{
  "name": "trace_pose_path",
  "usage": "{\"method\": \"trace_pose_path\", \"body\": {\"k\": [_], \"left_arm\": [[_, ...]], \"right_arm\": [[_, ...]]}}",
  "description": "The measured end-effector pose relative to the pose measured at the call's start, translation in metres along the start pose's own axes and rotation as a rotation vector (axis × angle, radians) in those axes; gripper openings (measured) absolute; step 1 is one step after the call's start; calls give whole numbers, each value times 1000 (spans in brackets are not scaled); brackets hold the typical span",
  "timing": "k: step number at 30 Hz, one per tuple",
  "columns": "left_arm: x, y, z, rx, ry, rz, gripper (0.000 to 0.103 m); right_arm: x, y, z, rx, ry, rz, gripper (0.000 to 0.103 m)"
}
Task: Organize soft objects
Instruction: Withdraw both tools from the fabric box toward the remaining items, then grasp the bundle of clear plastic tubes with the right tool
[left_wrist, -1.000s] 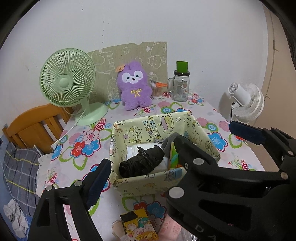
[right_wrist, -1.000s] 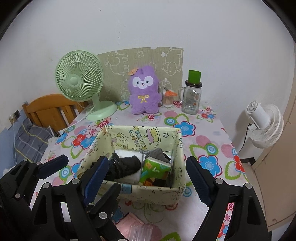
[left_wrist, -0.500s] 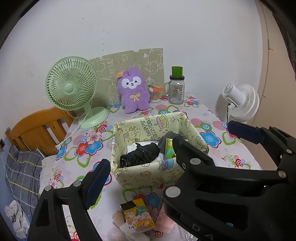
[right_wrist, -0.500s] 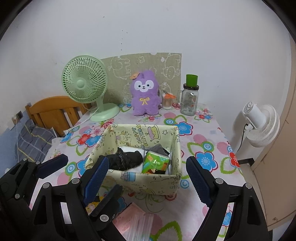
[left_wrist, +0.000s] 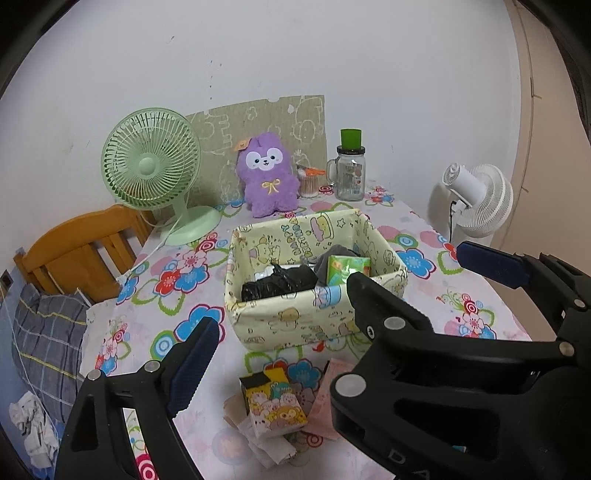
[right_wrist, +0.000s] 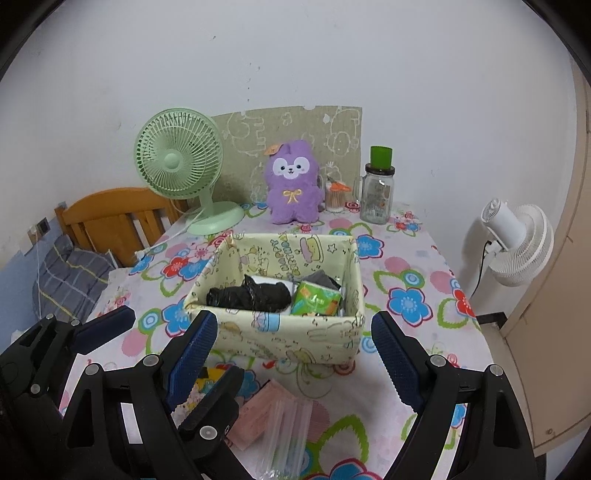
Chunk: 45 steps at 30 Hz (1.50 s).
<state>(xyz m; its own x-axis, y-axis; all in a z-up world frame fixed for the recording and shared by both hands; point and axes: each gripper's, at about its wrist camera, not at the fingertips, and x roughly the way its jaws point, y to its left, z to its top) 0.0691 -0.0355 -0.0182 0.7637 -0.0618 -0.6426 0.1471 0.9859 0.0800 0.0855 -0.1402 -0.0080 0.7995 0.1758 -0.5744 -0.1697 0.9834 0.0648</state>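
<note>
Jaws stand wide and empty on both the left hand-held gripper (left_wrist: 332, 299) and the right hand-held gripper (right_wrist: 291, 354), above the flowered table (right_wrist: 413, 280) near a cartoon tissue pack (left_wrist: 273, 406) and pink packet (right_wrist: 266, 410), with the fabric basket (right_wrist: 280, 332) of soft items just beyond.

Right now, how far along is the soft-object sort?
Done: a black bundle, a green tissue pack and something grey sit in the fabric bin. In hand: nothing; the left hand-held gripper and the right hand-held gripper are both open and empty. Left: the cartoon tissue pack and pink pack lie on the tablecloth in front of the bin; the purple plush stands at the back.
</note>
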Motion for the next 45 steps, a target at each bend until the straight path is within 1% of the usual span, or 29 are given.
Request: {"method": "trace_pose_path", "body": {"k": [12,14,21,29,34,45], "left_arm": [[-1,0,-21,-35,8,7,91],[1,0,-24,-42,12,7,91],[6,-2,-38,-38,-2,47,91],[17,1,-52,-65,14,34,91],[25,3,-62,-76,23,54,91],[48,9,-82,-90,82,32,91]], "right_arm": [[-3,5,-19,-18,3,0,88],[-3,6,-23,-20,4,2,88],[4,4,-36,-13,14,26,88],[10,4,-51,-18,22,35,88],[16,4,-60,-15,28,39,88],[41,3,-82,19,100,39,88]]}}
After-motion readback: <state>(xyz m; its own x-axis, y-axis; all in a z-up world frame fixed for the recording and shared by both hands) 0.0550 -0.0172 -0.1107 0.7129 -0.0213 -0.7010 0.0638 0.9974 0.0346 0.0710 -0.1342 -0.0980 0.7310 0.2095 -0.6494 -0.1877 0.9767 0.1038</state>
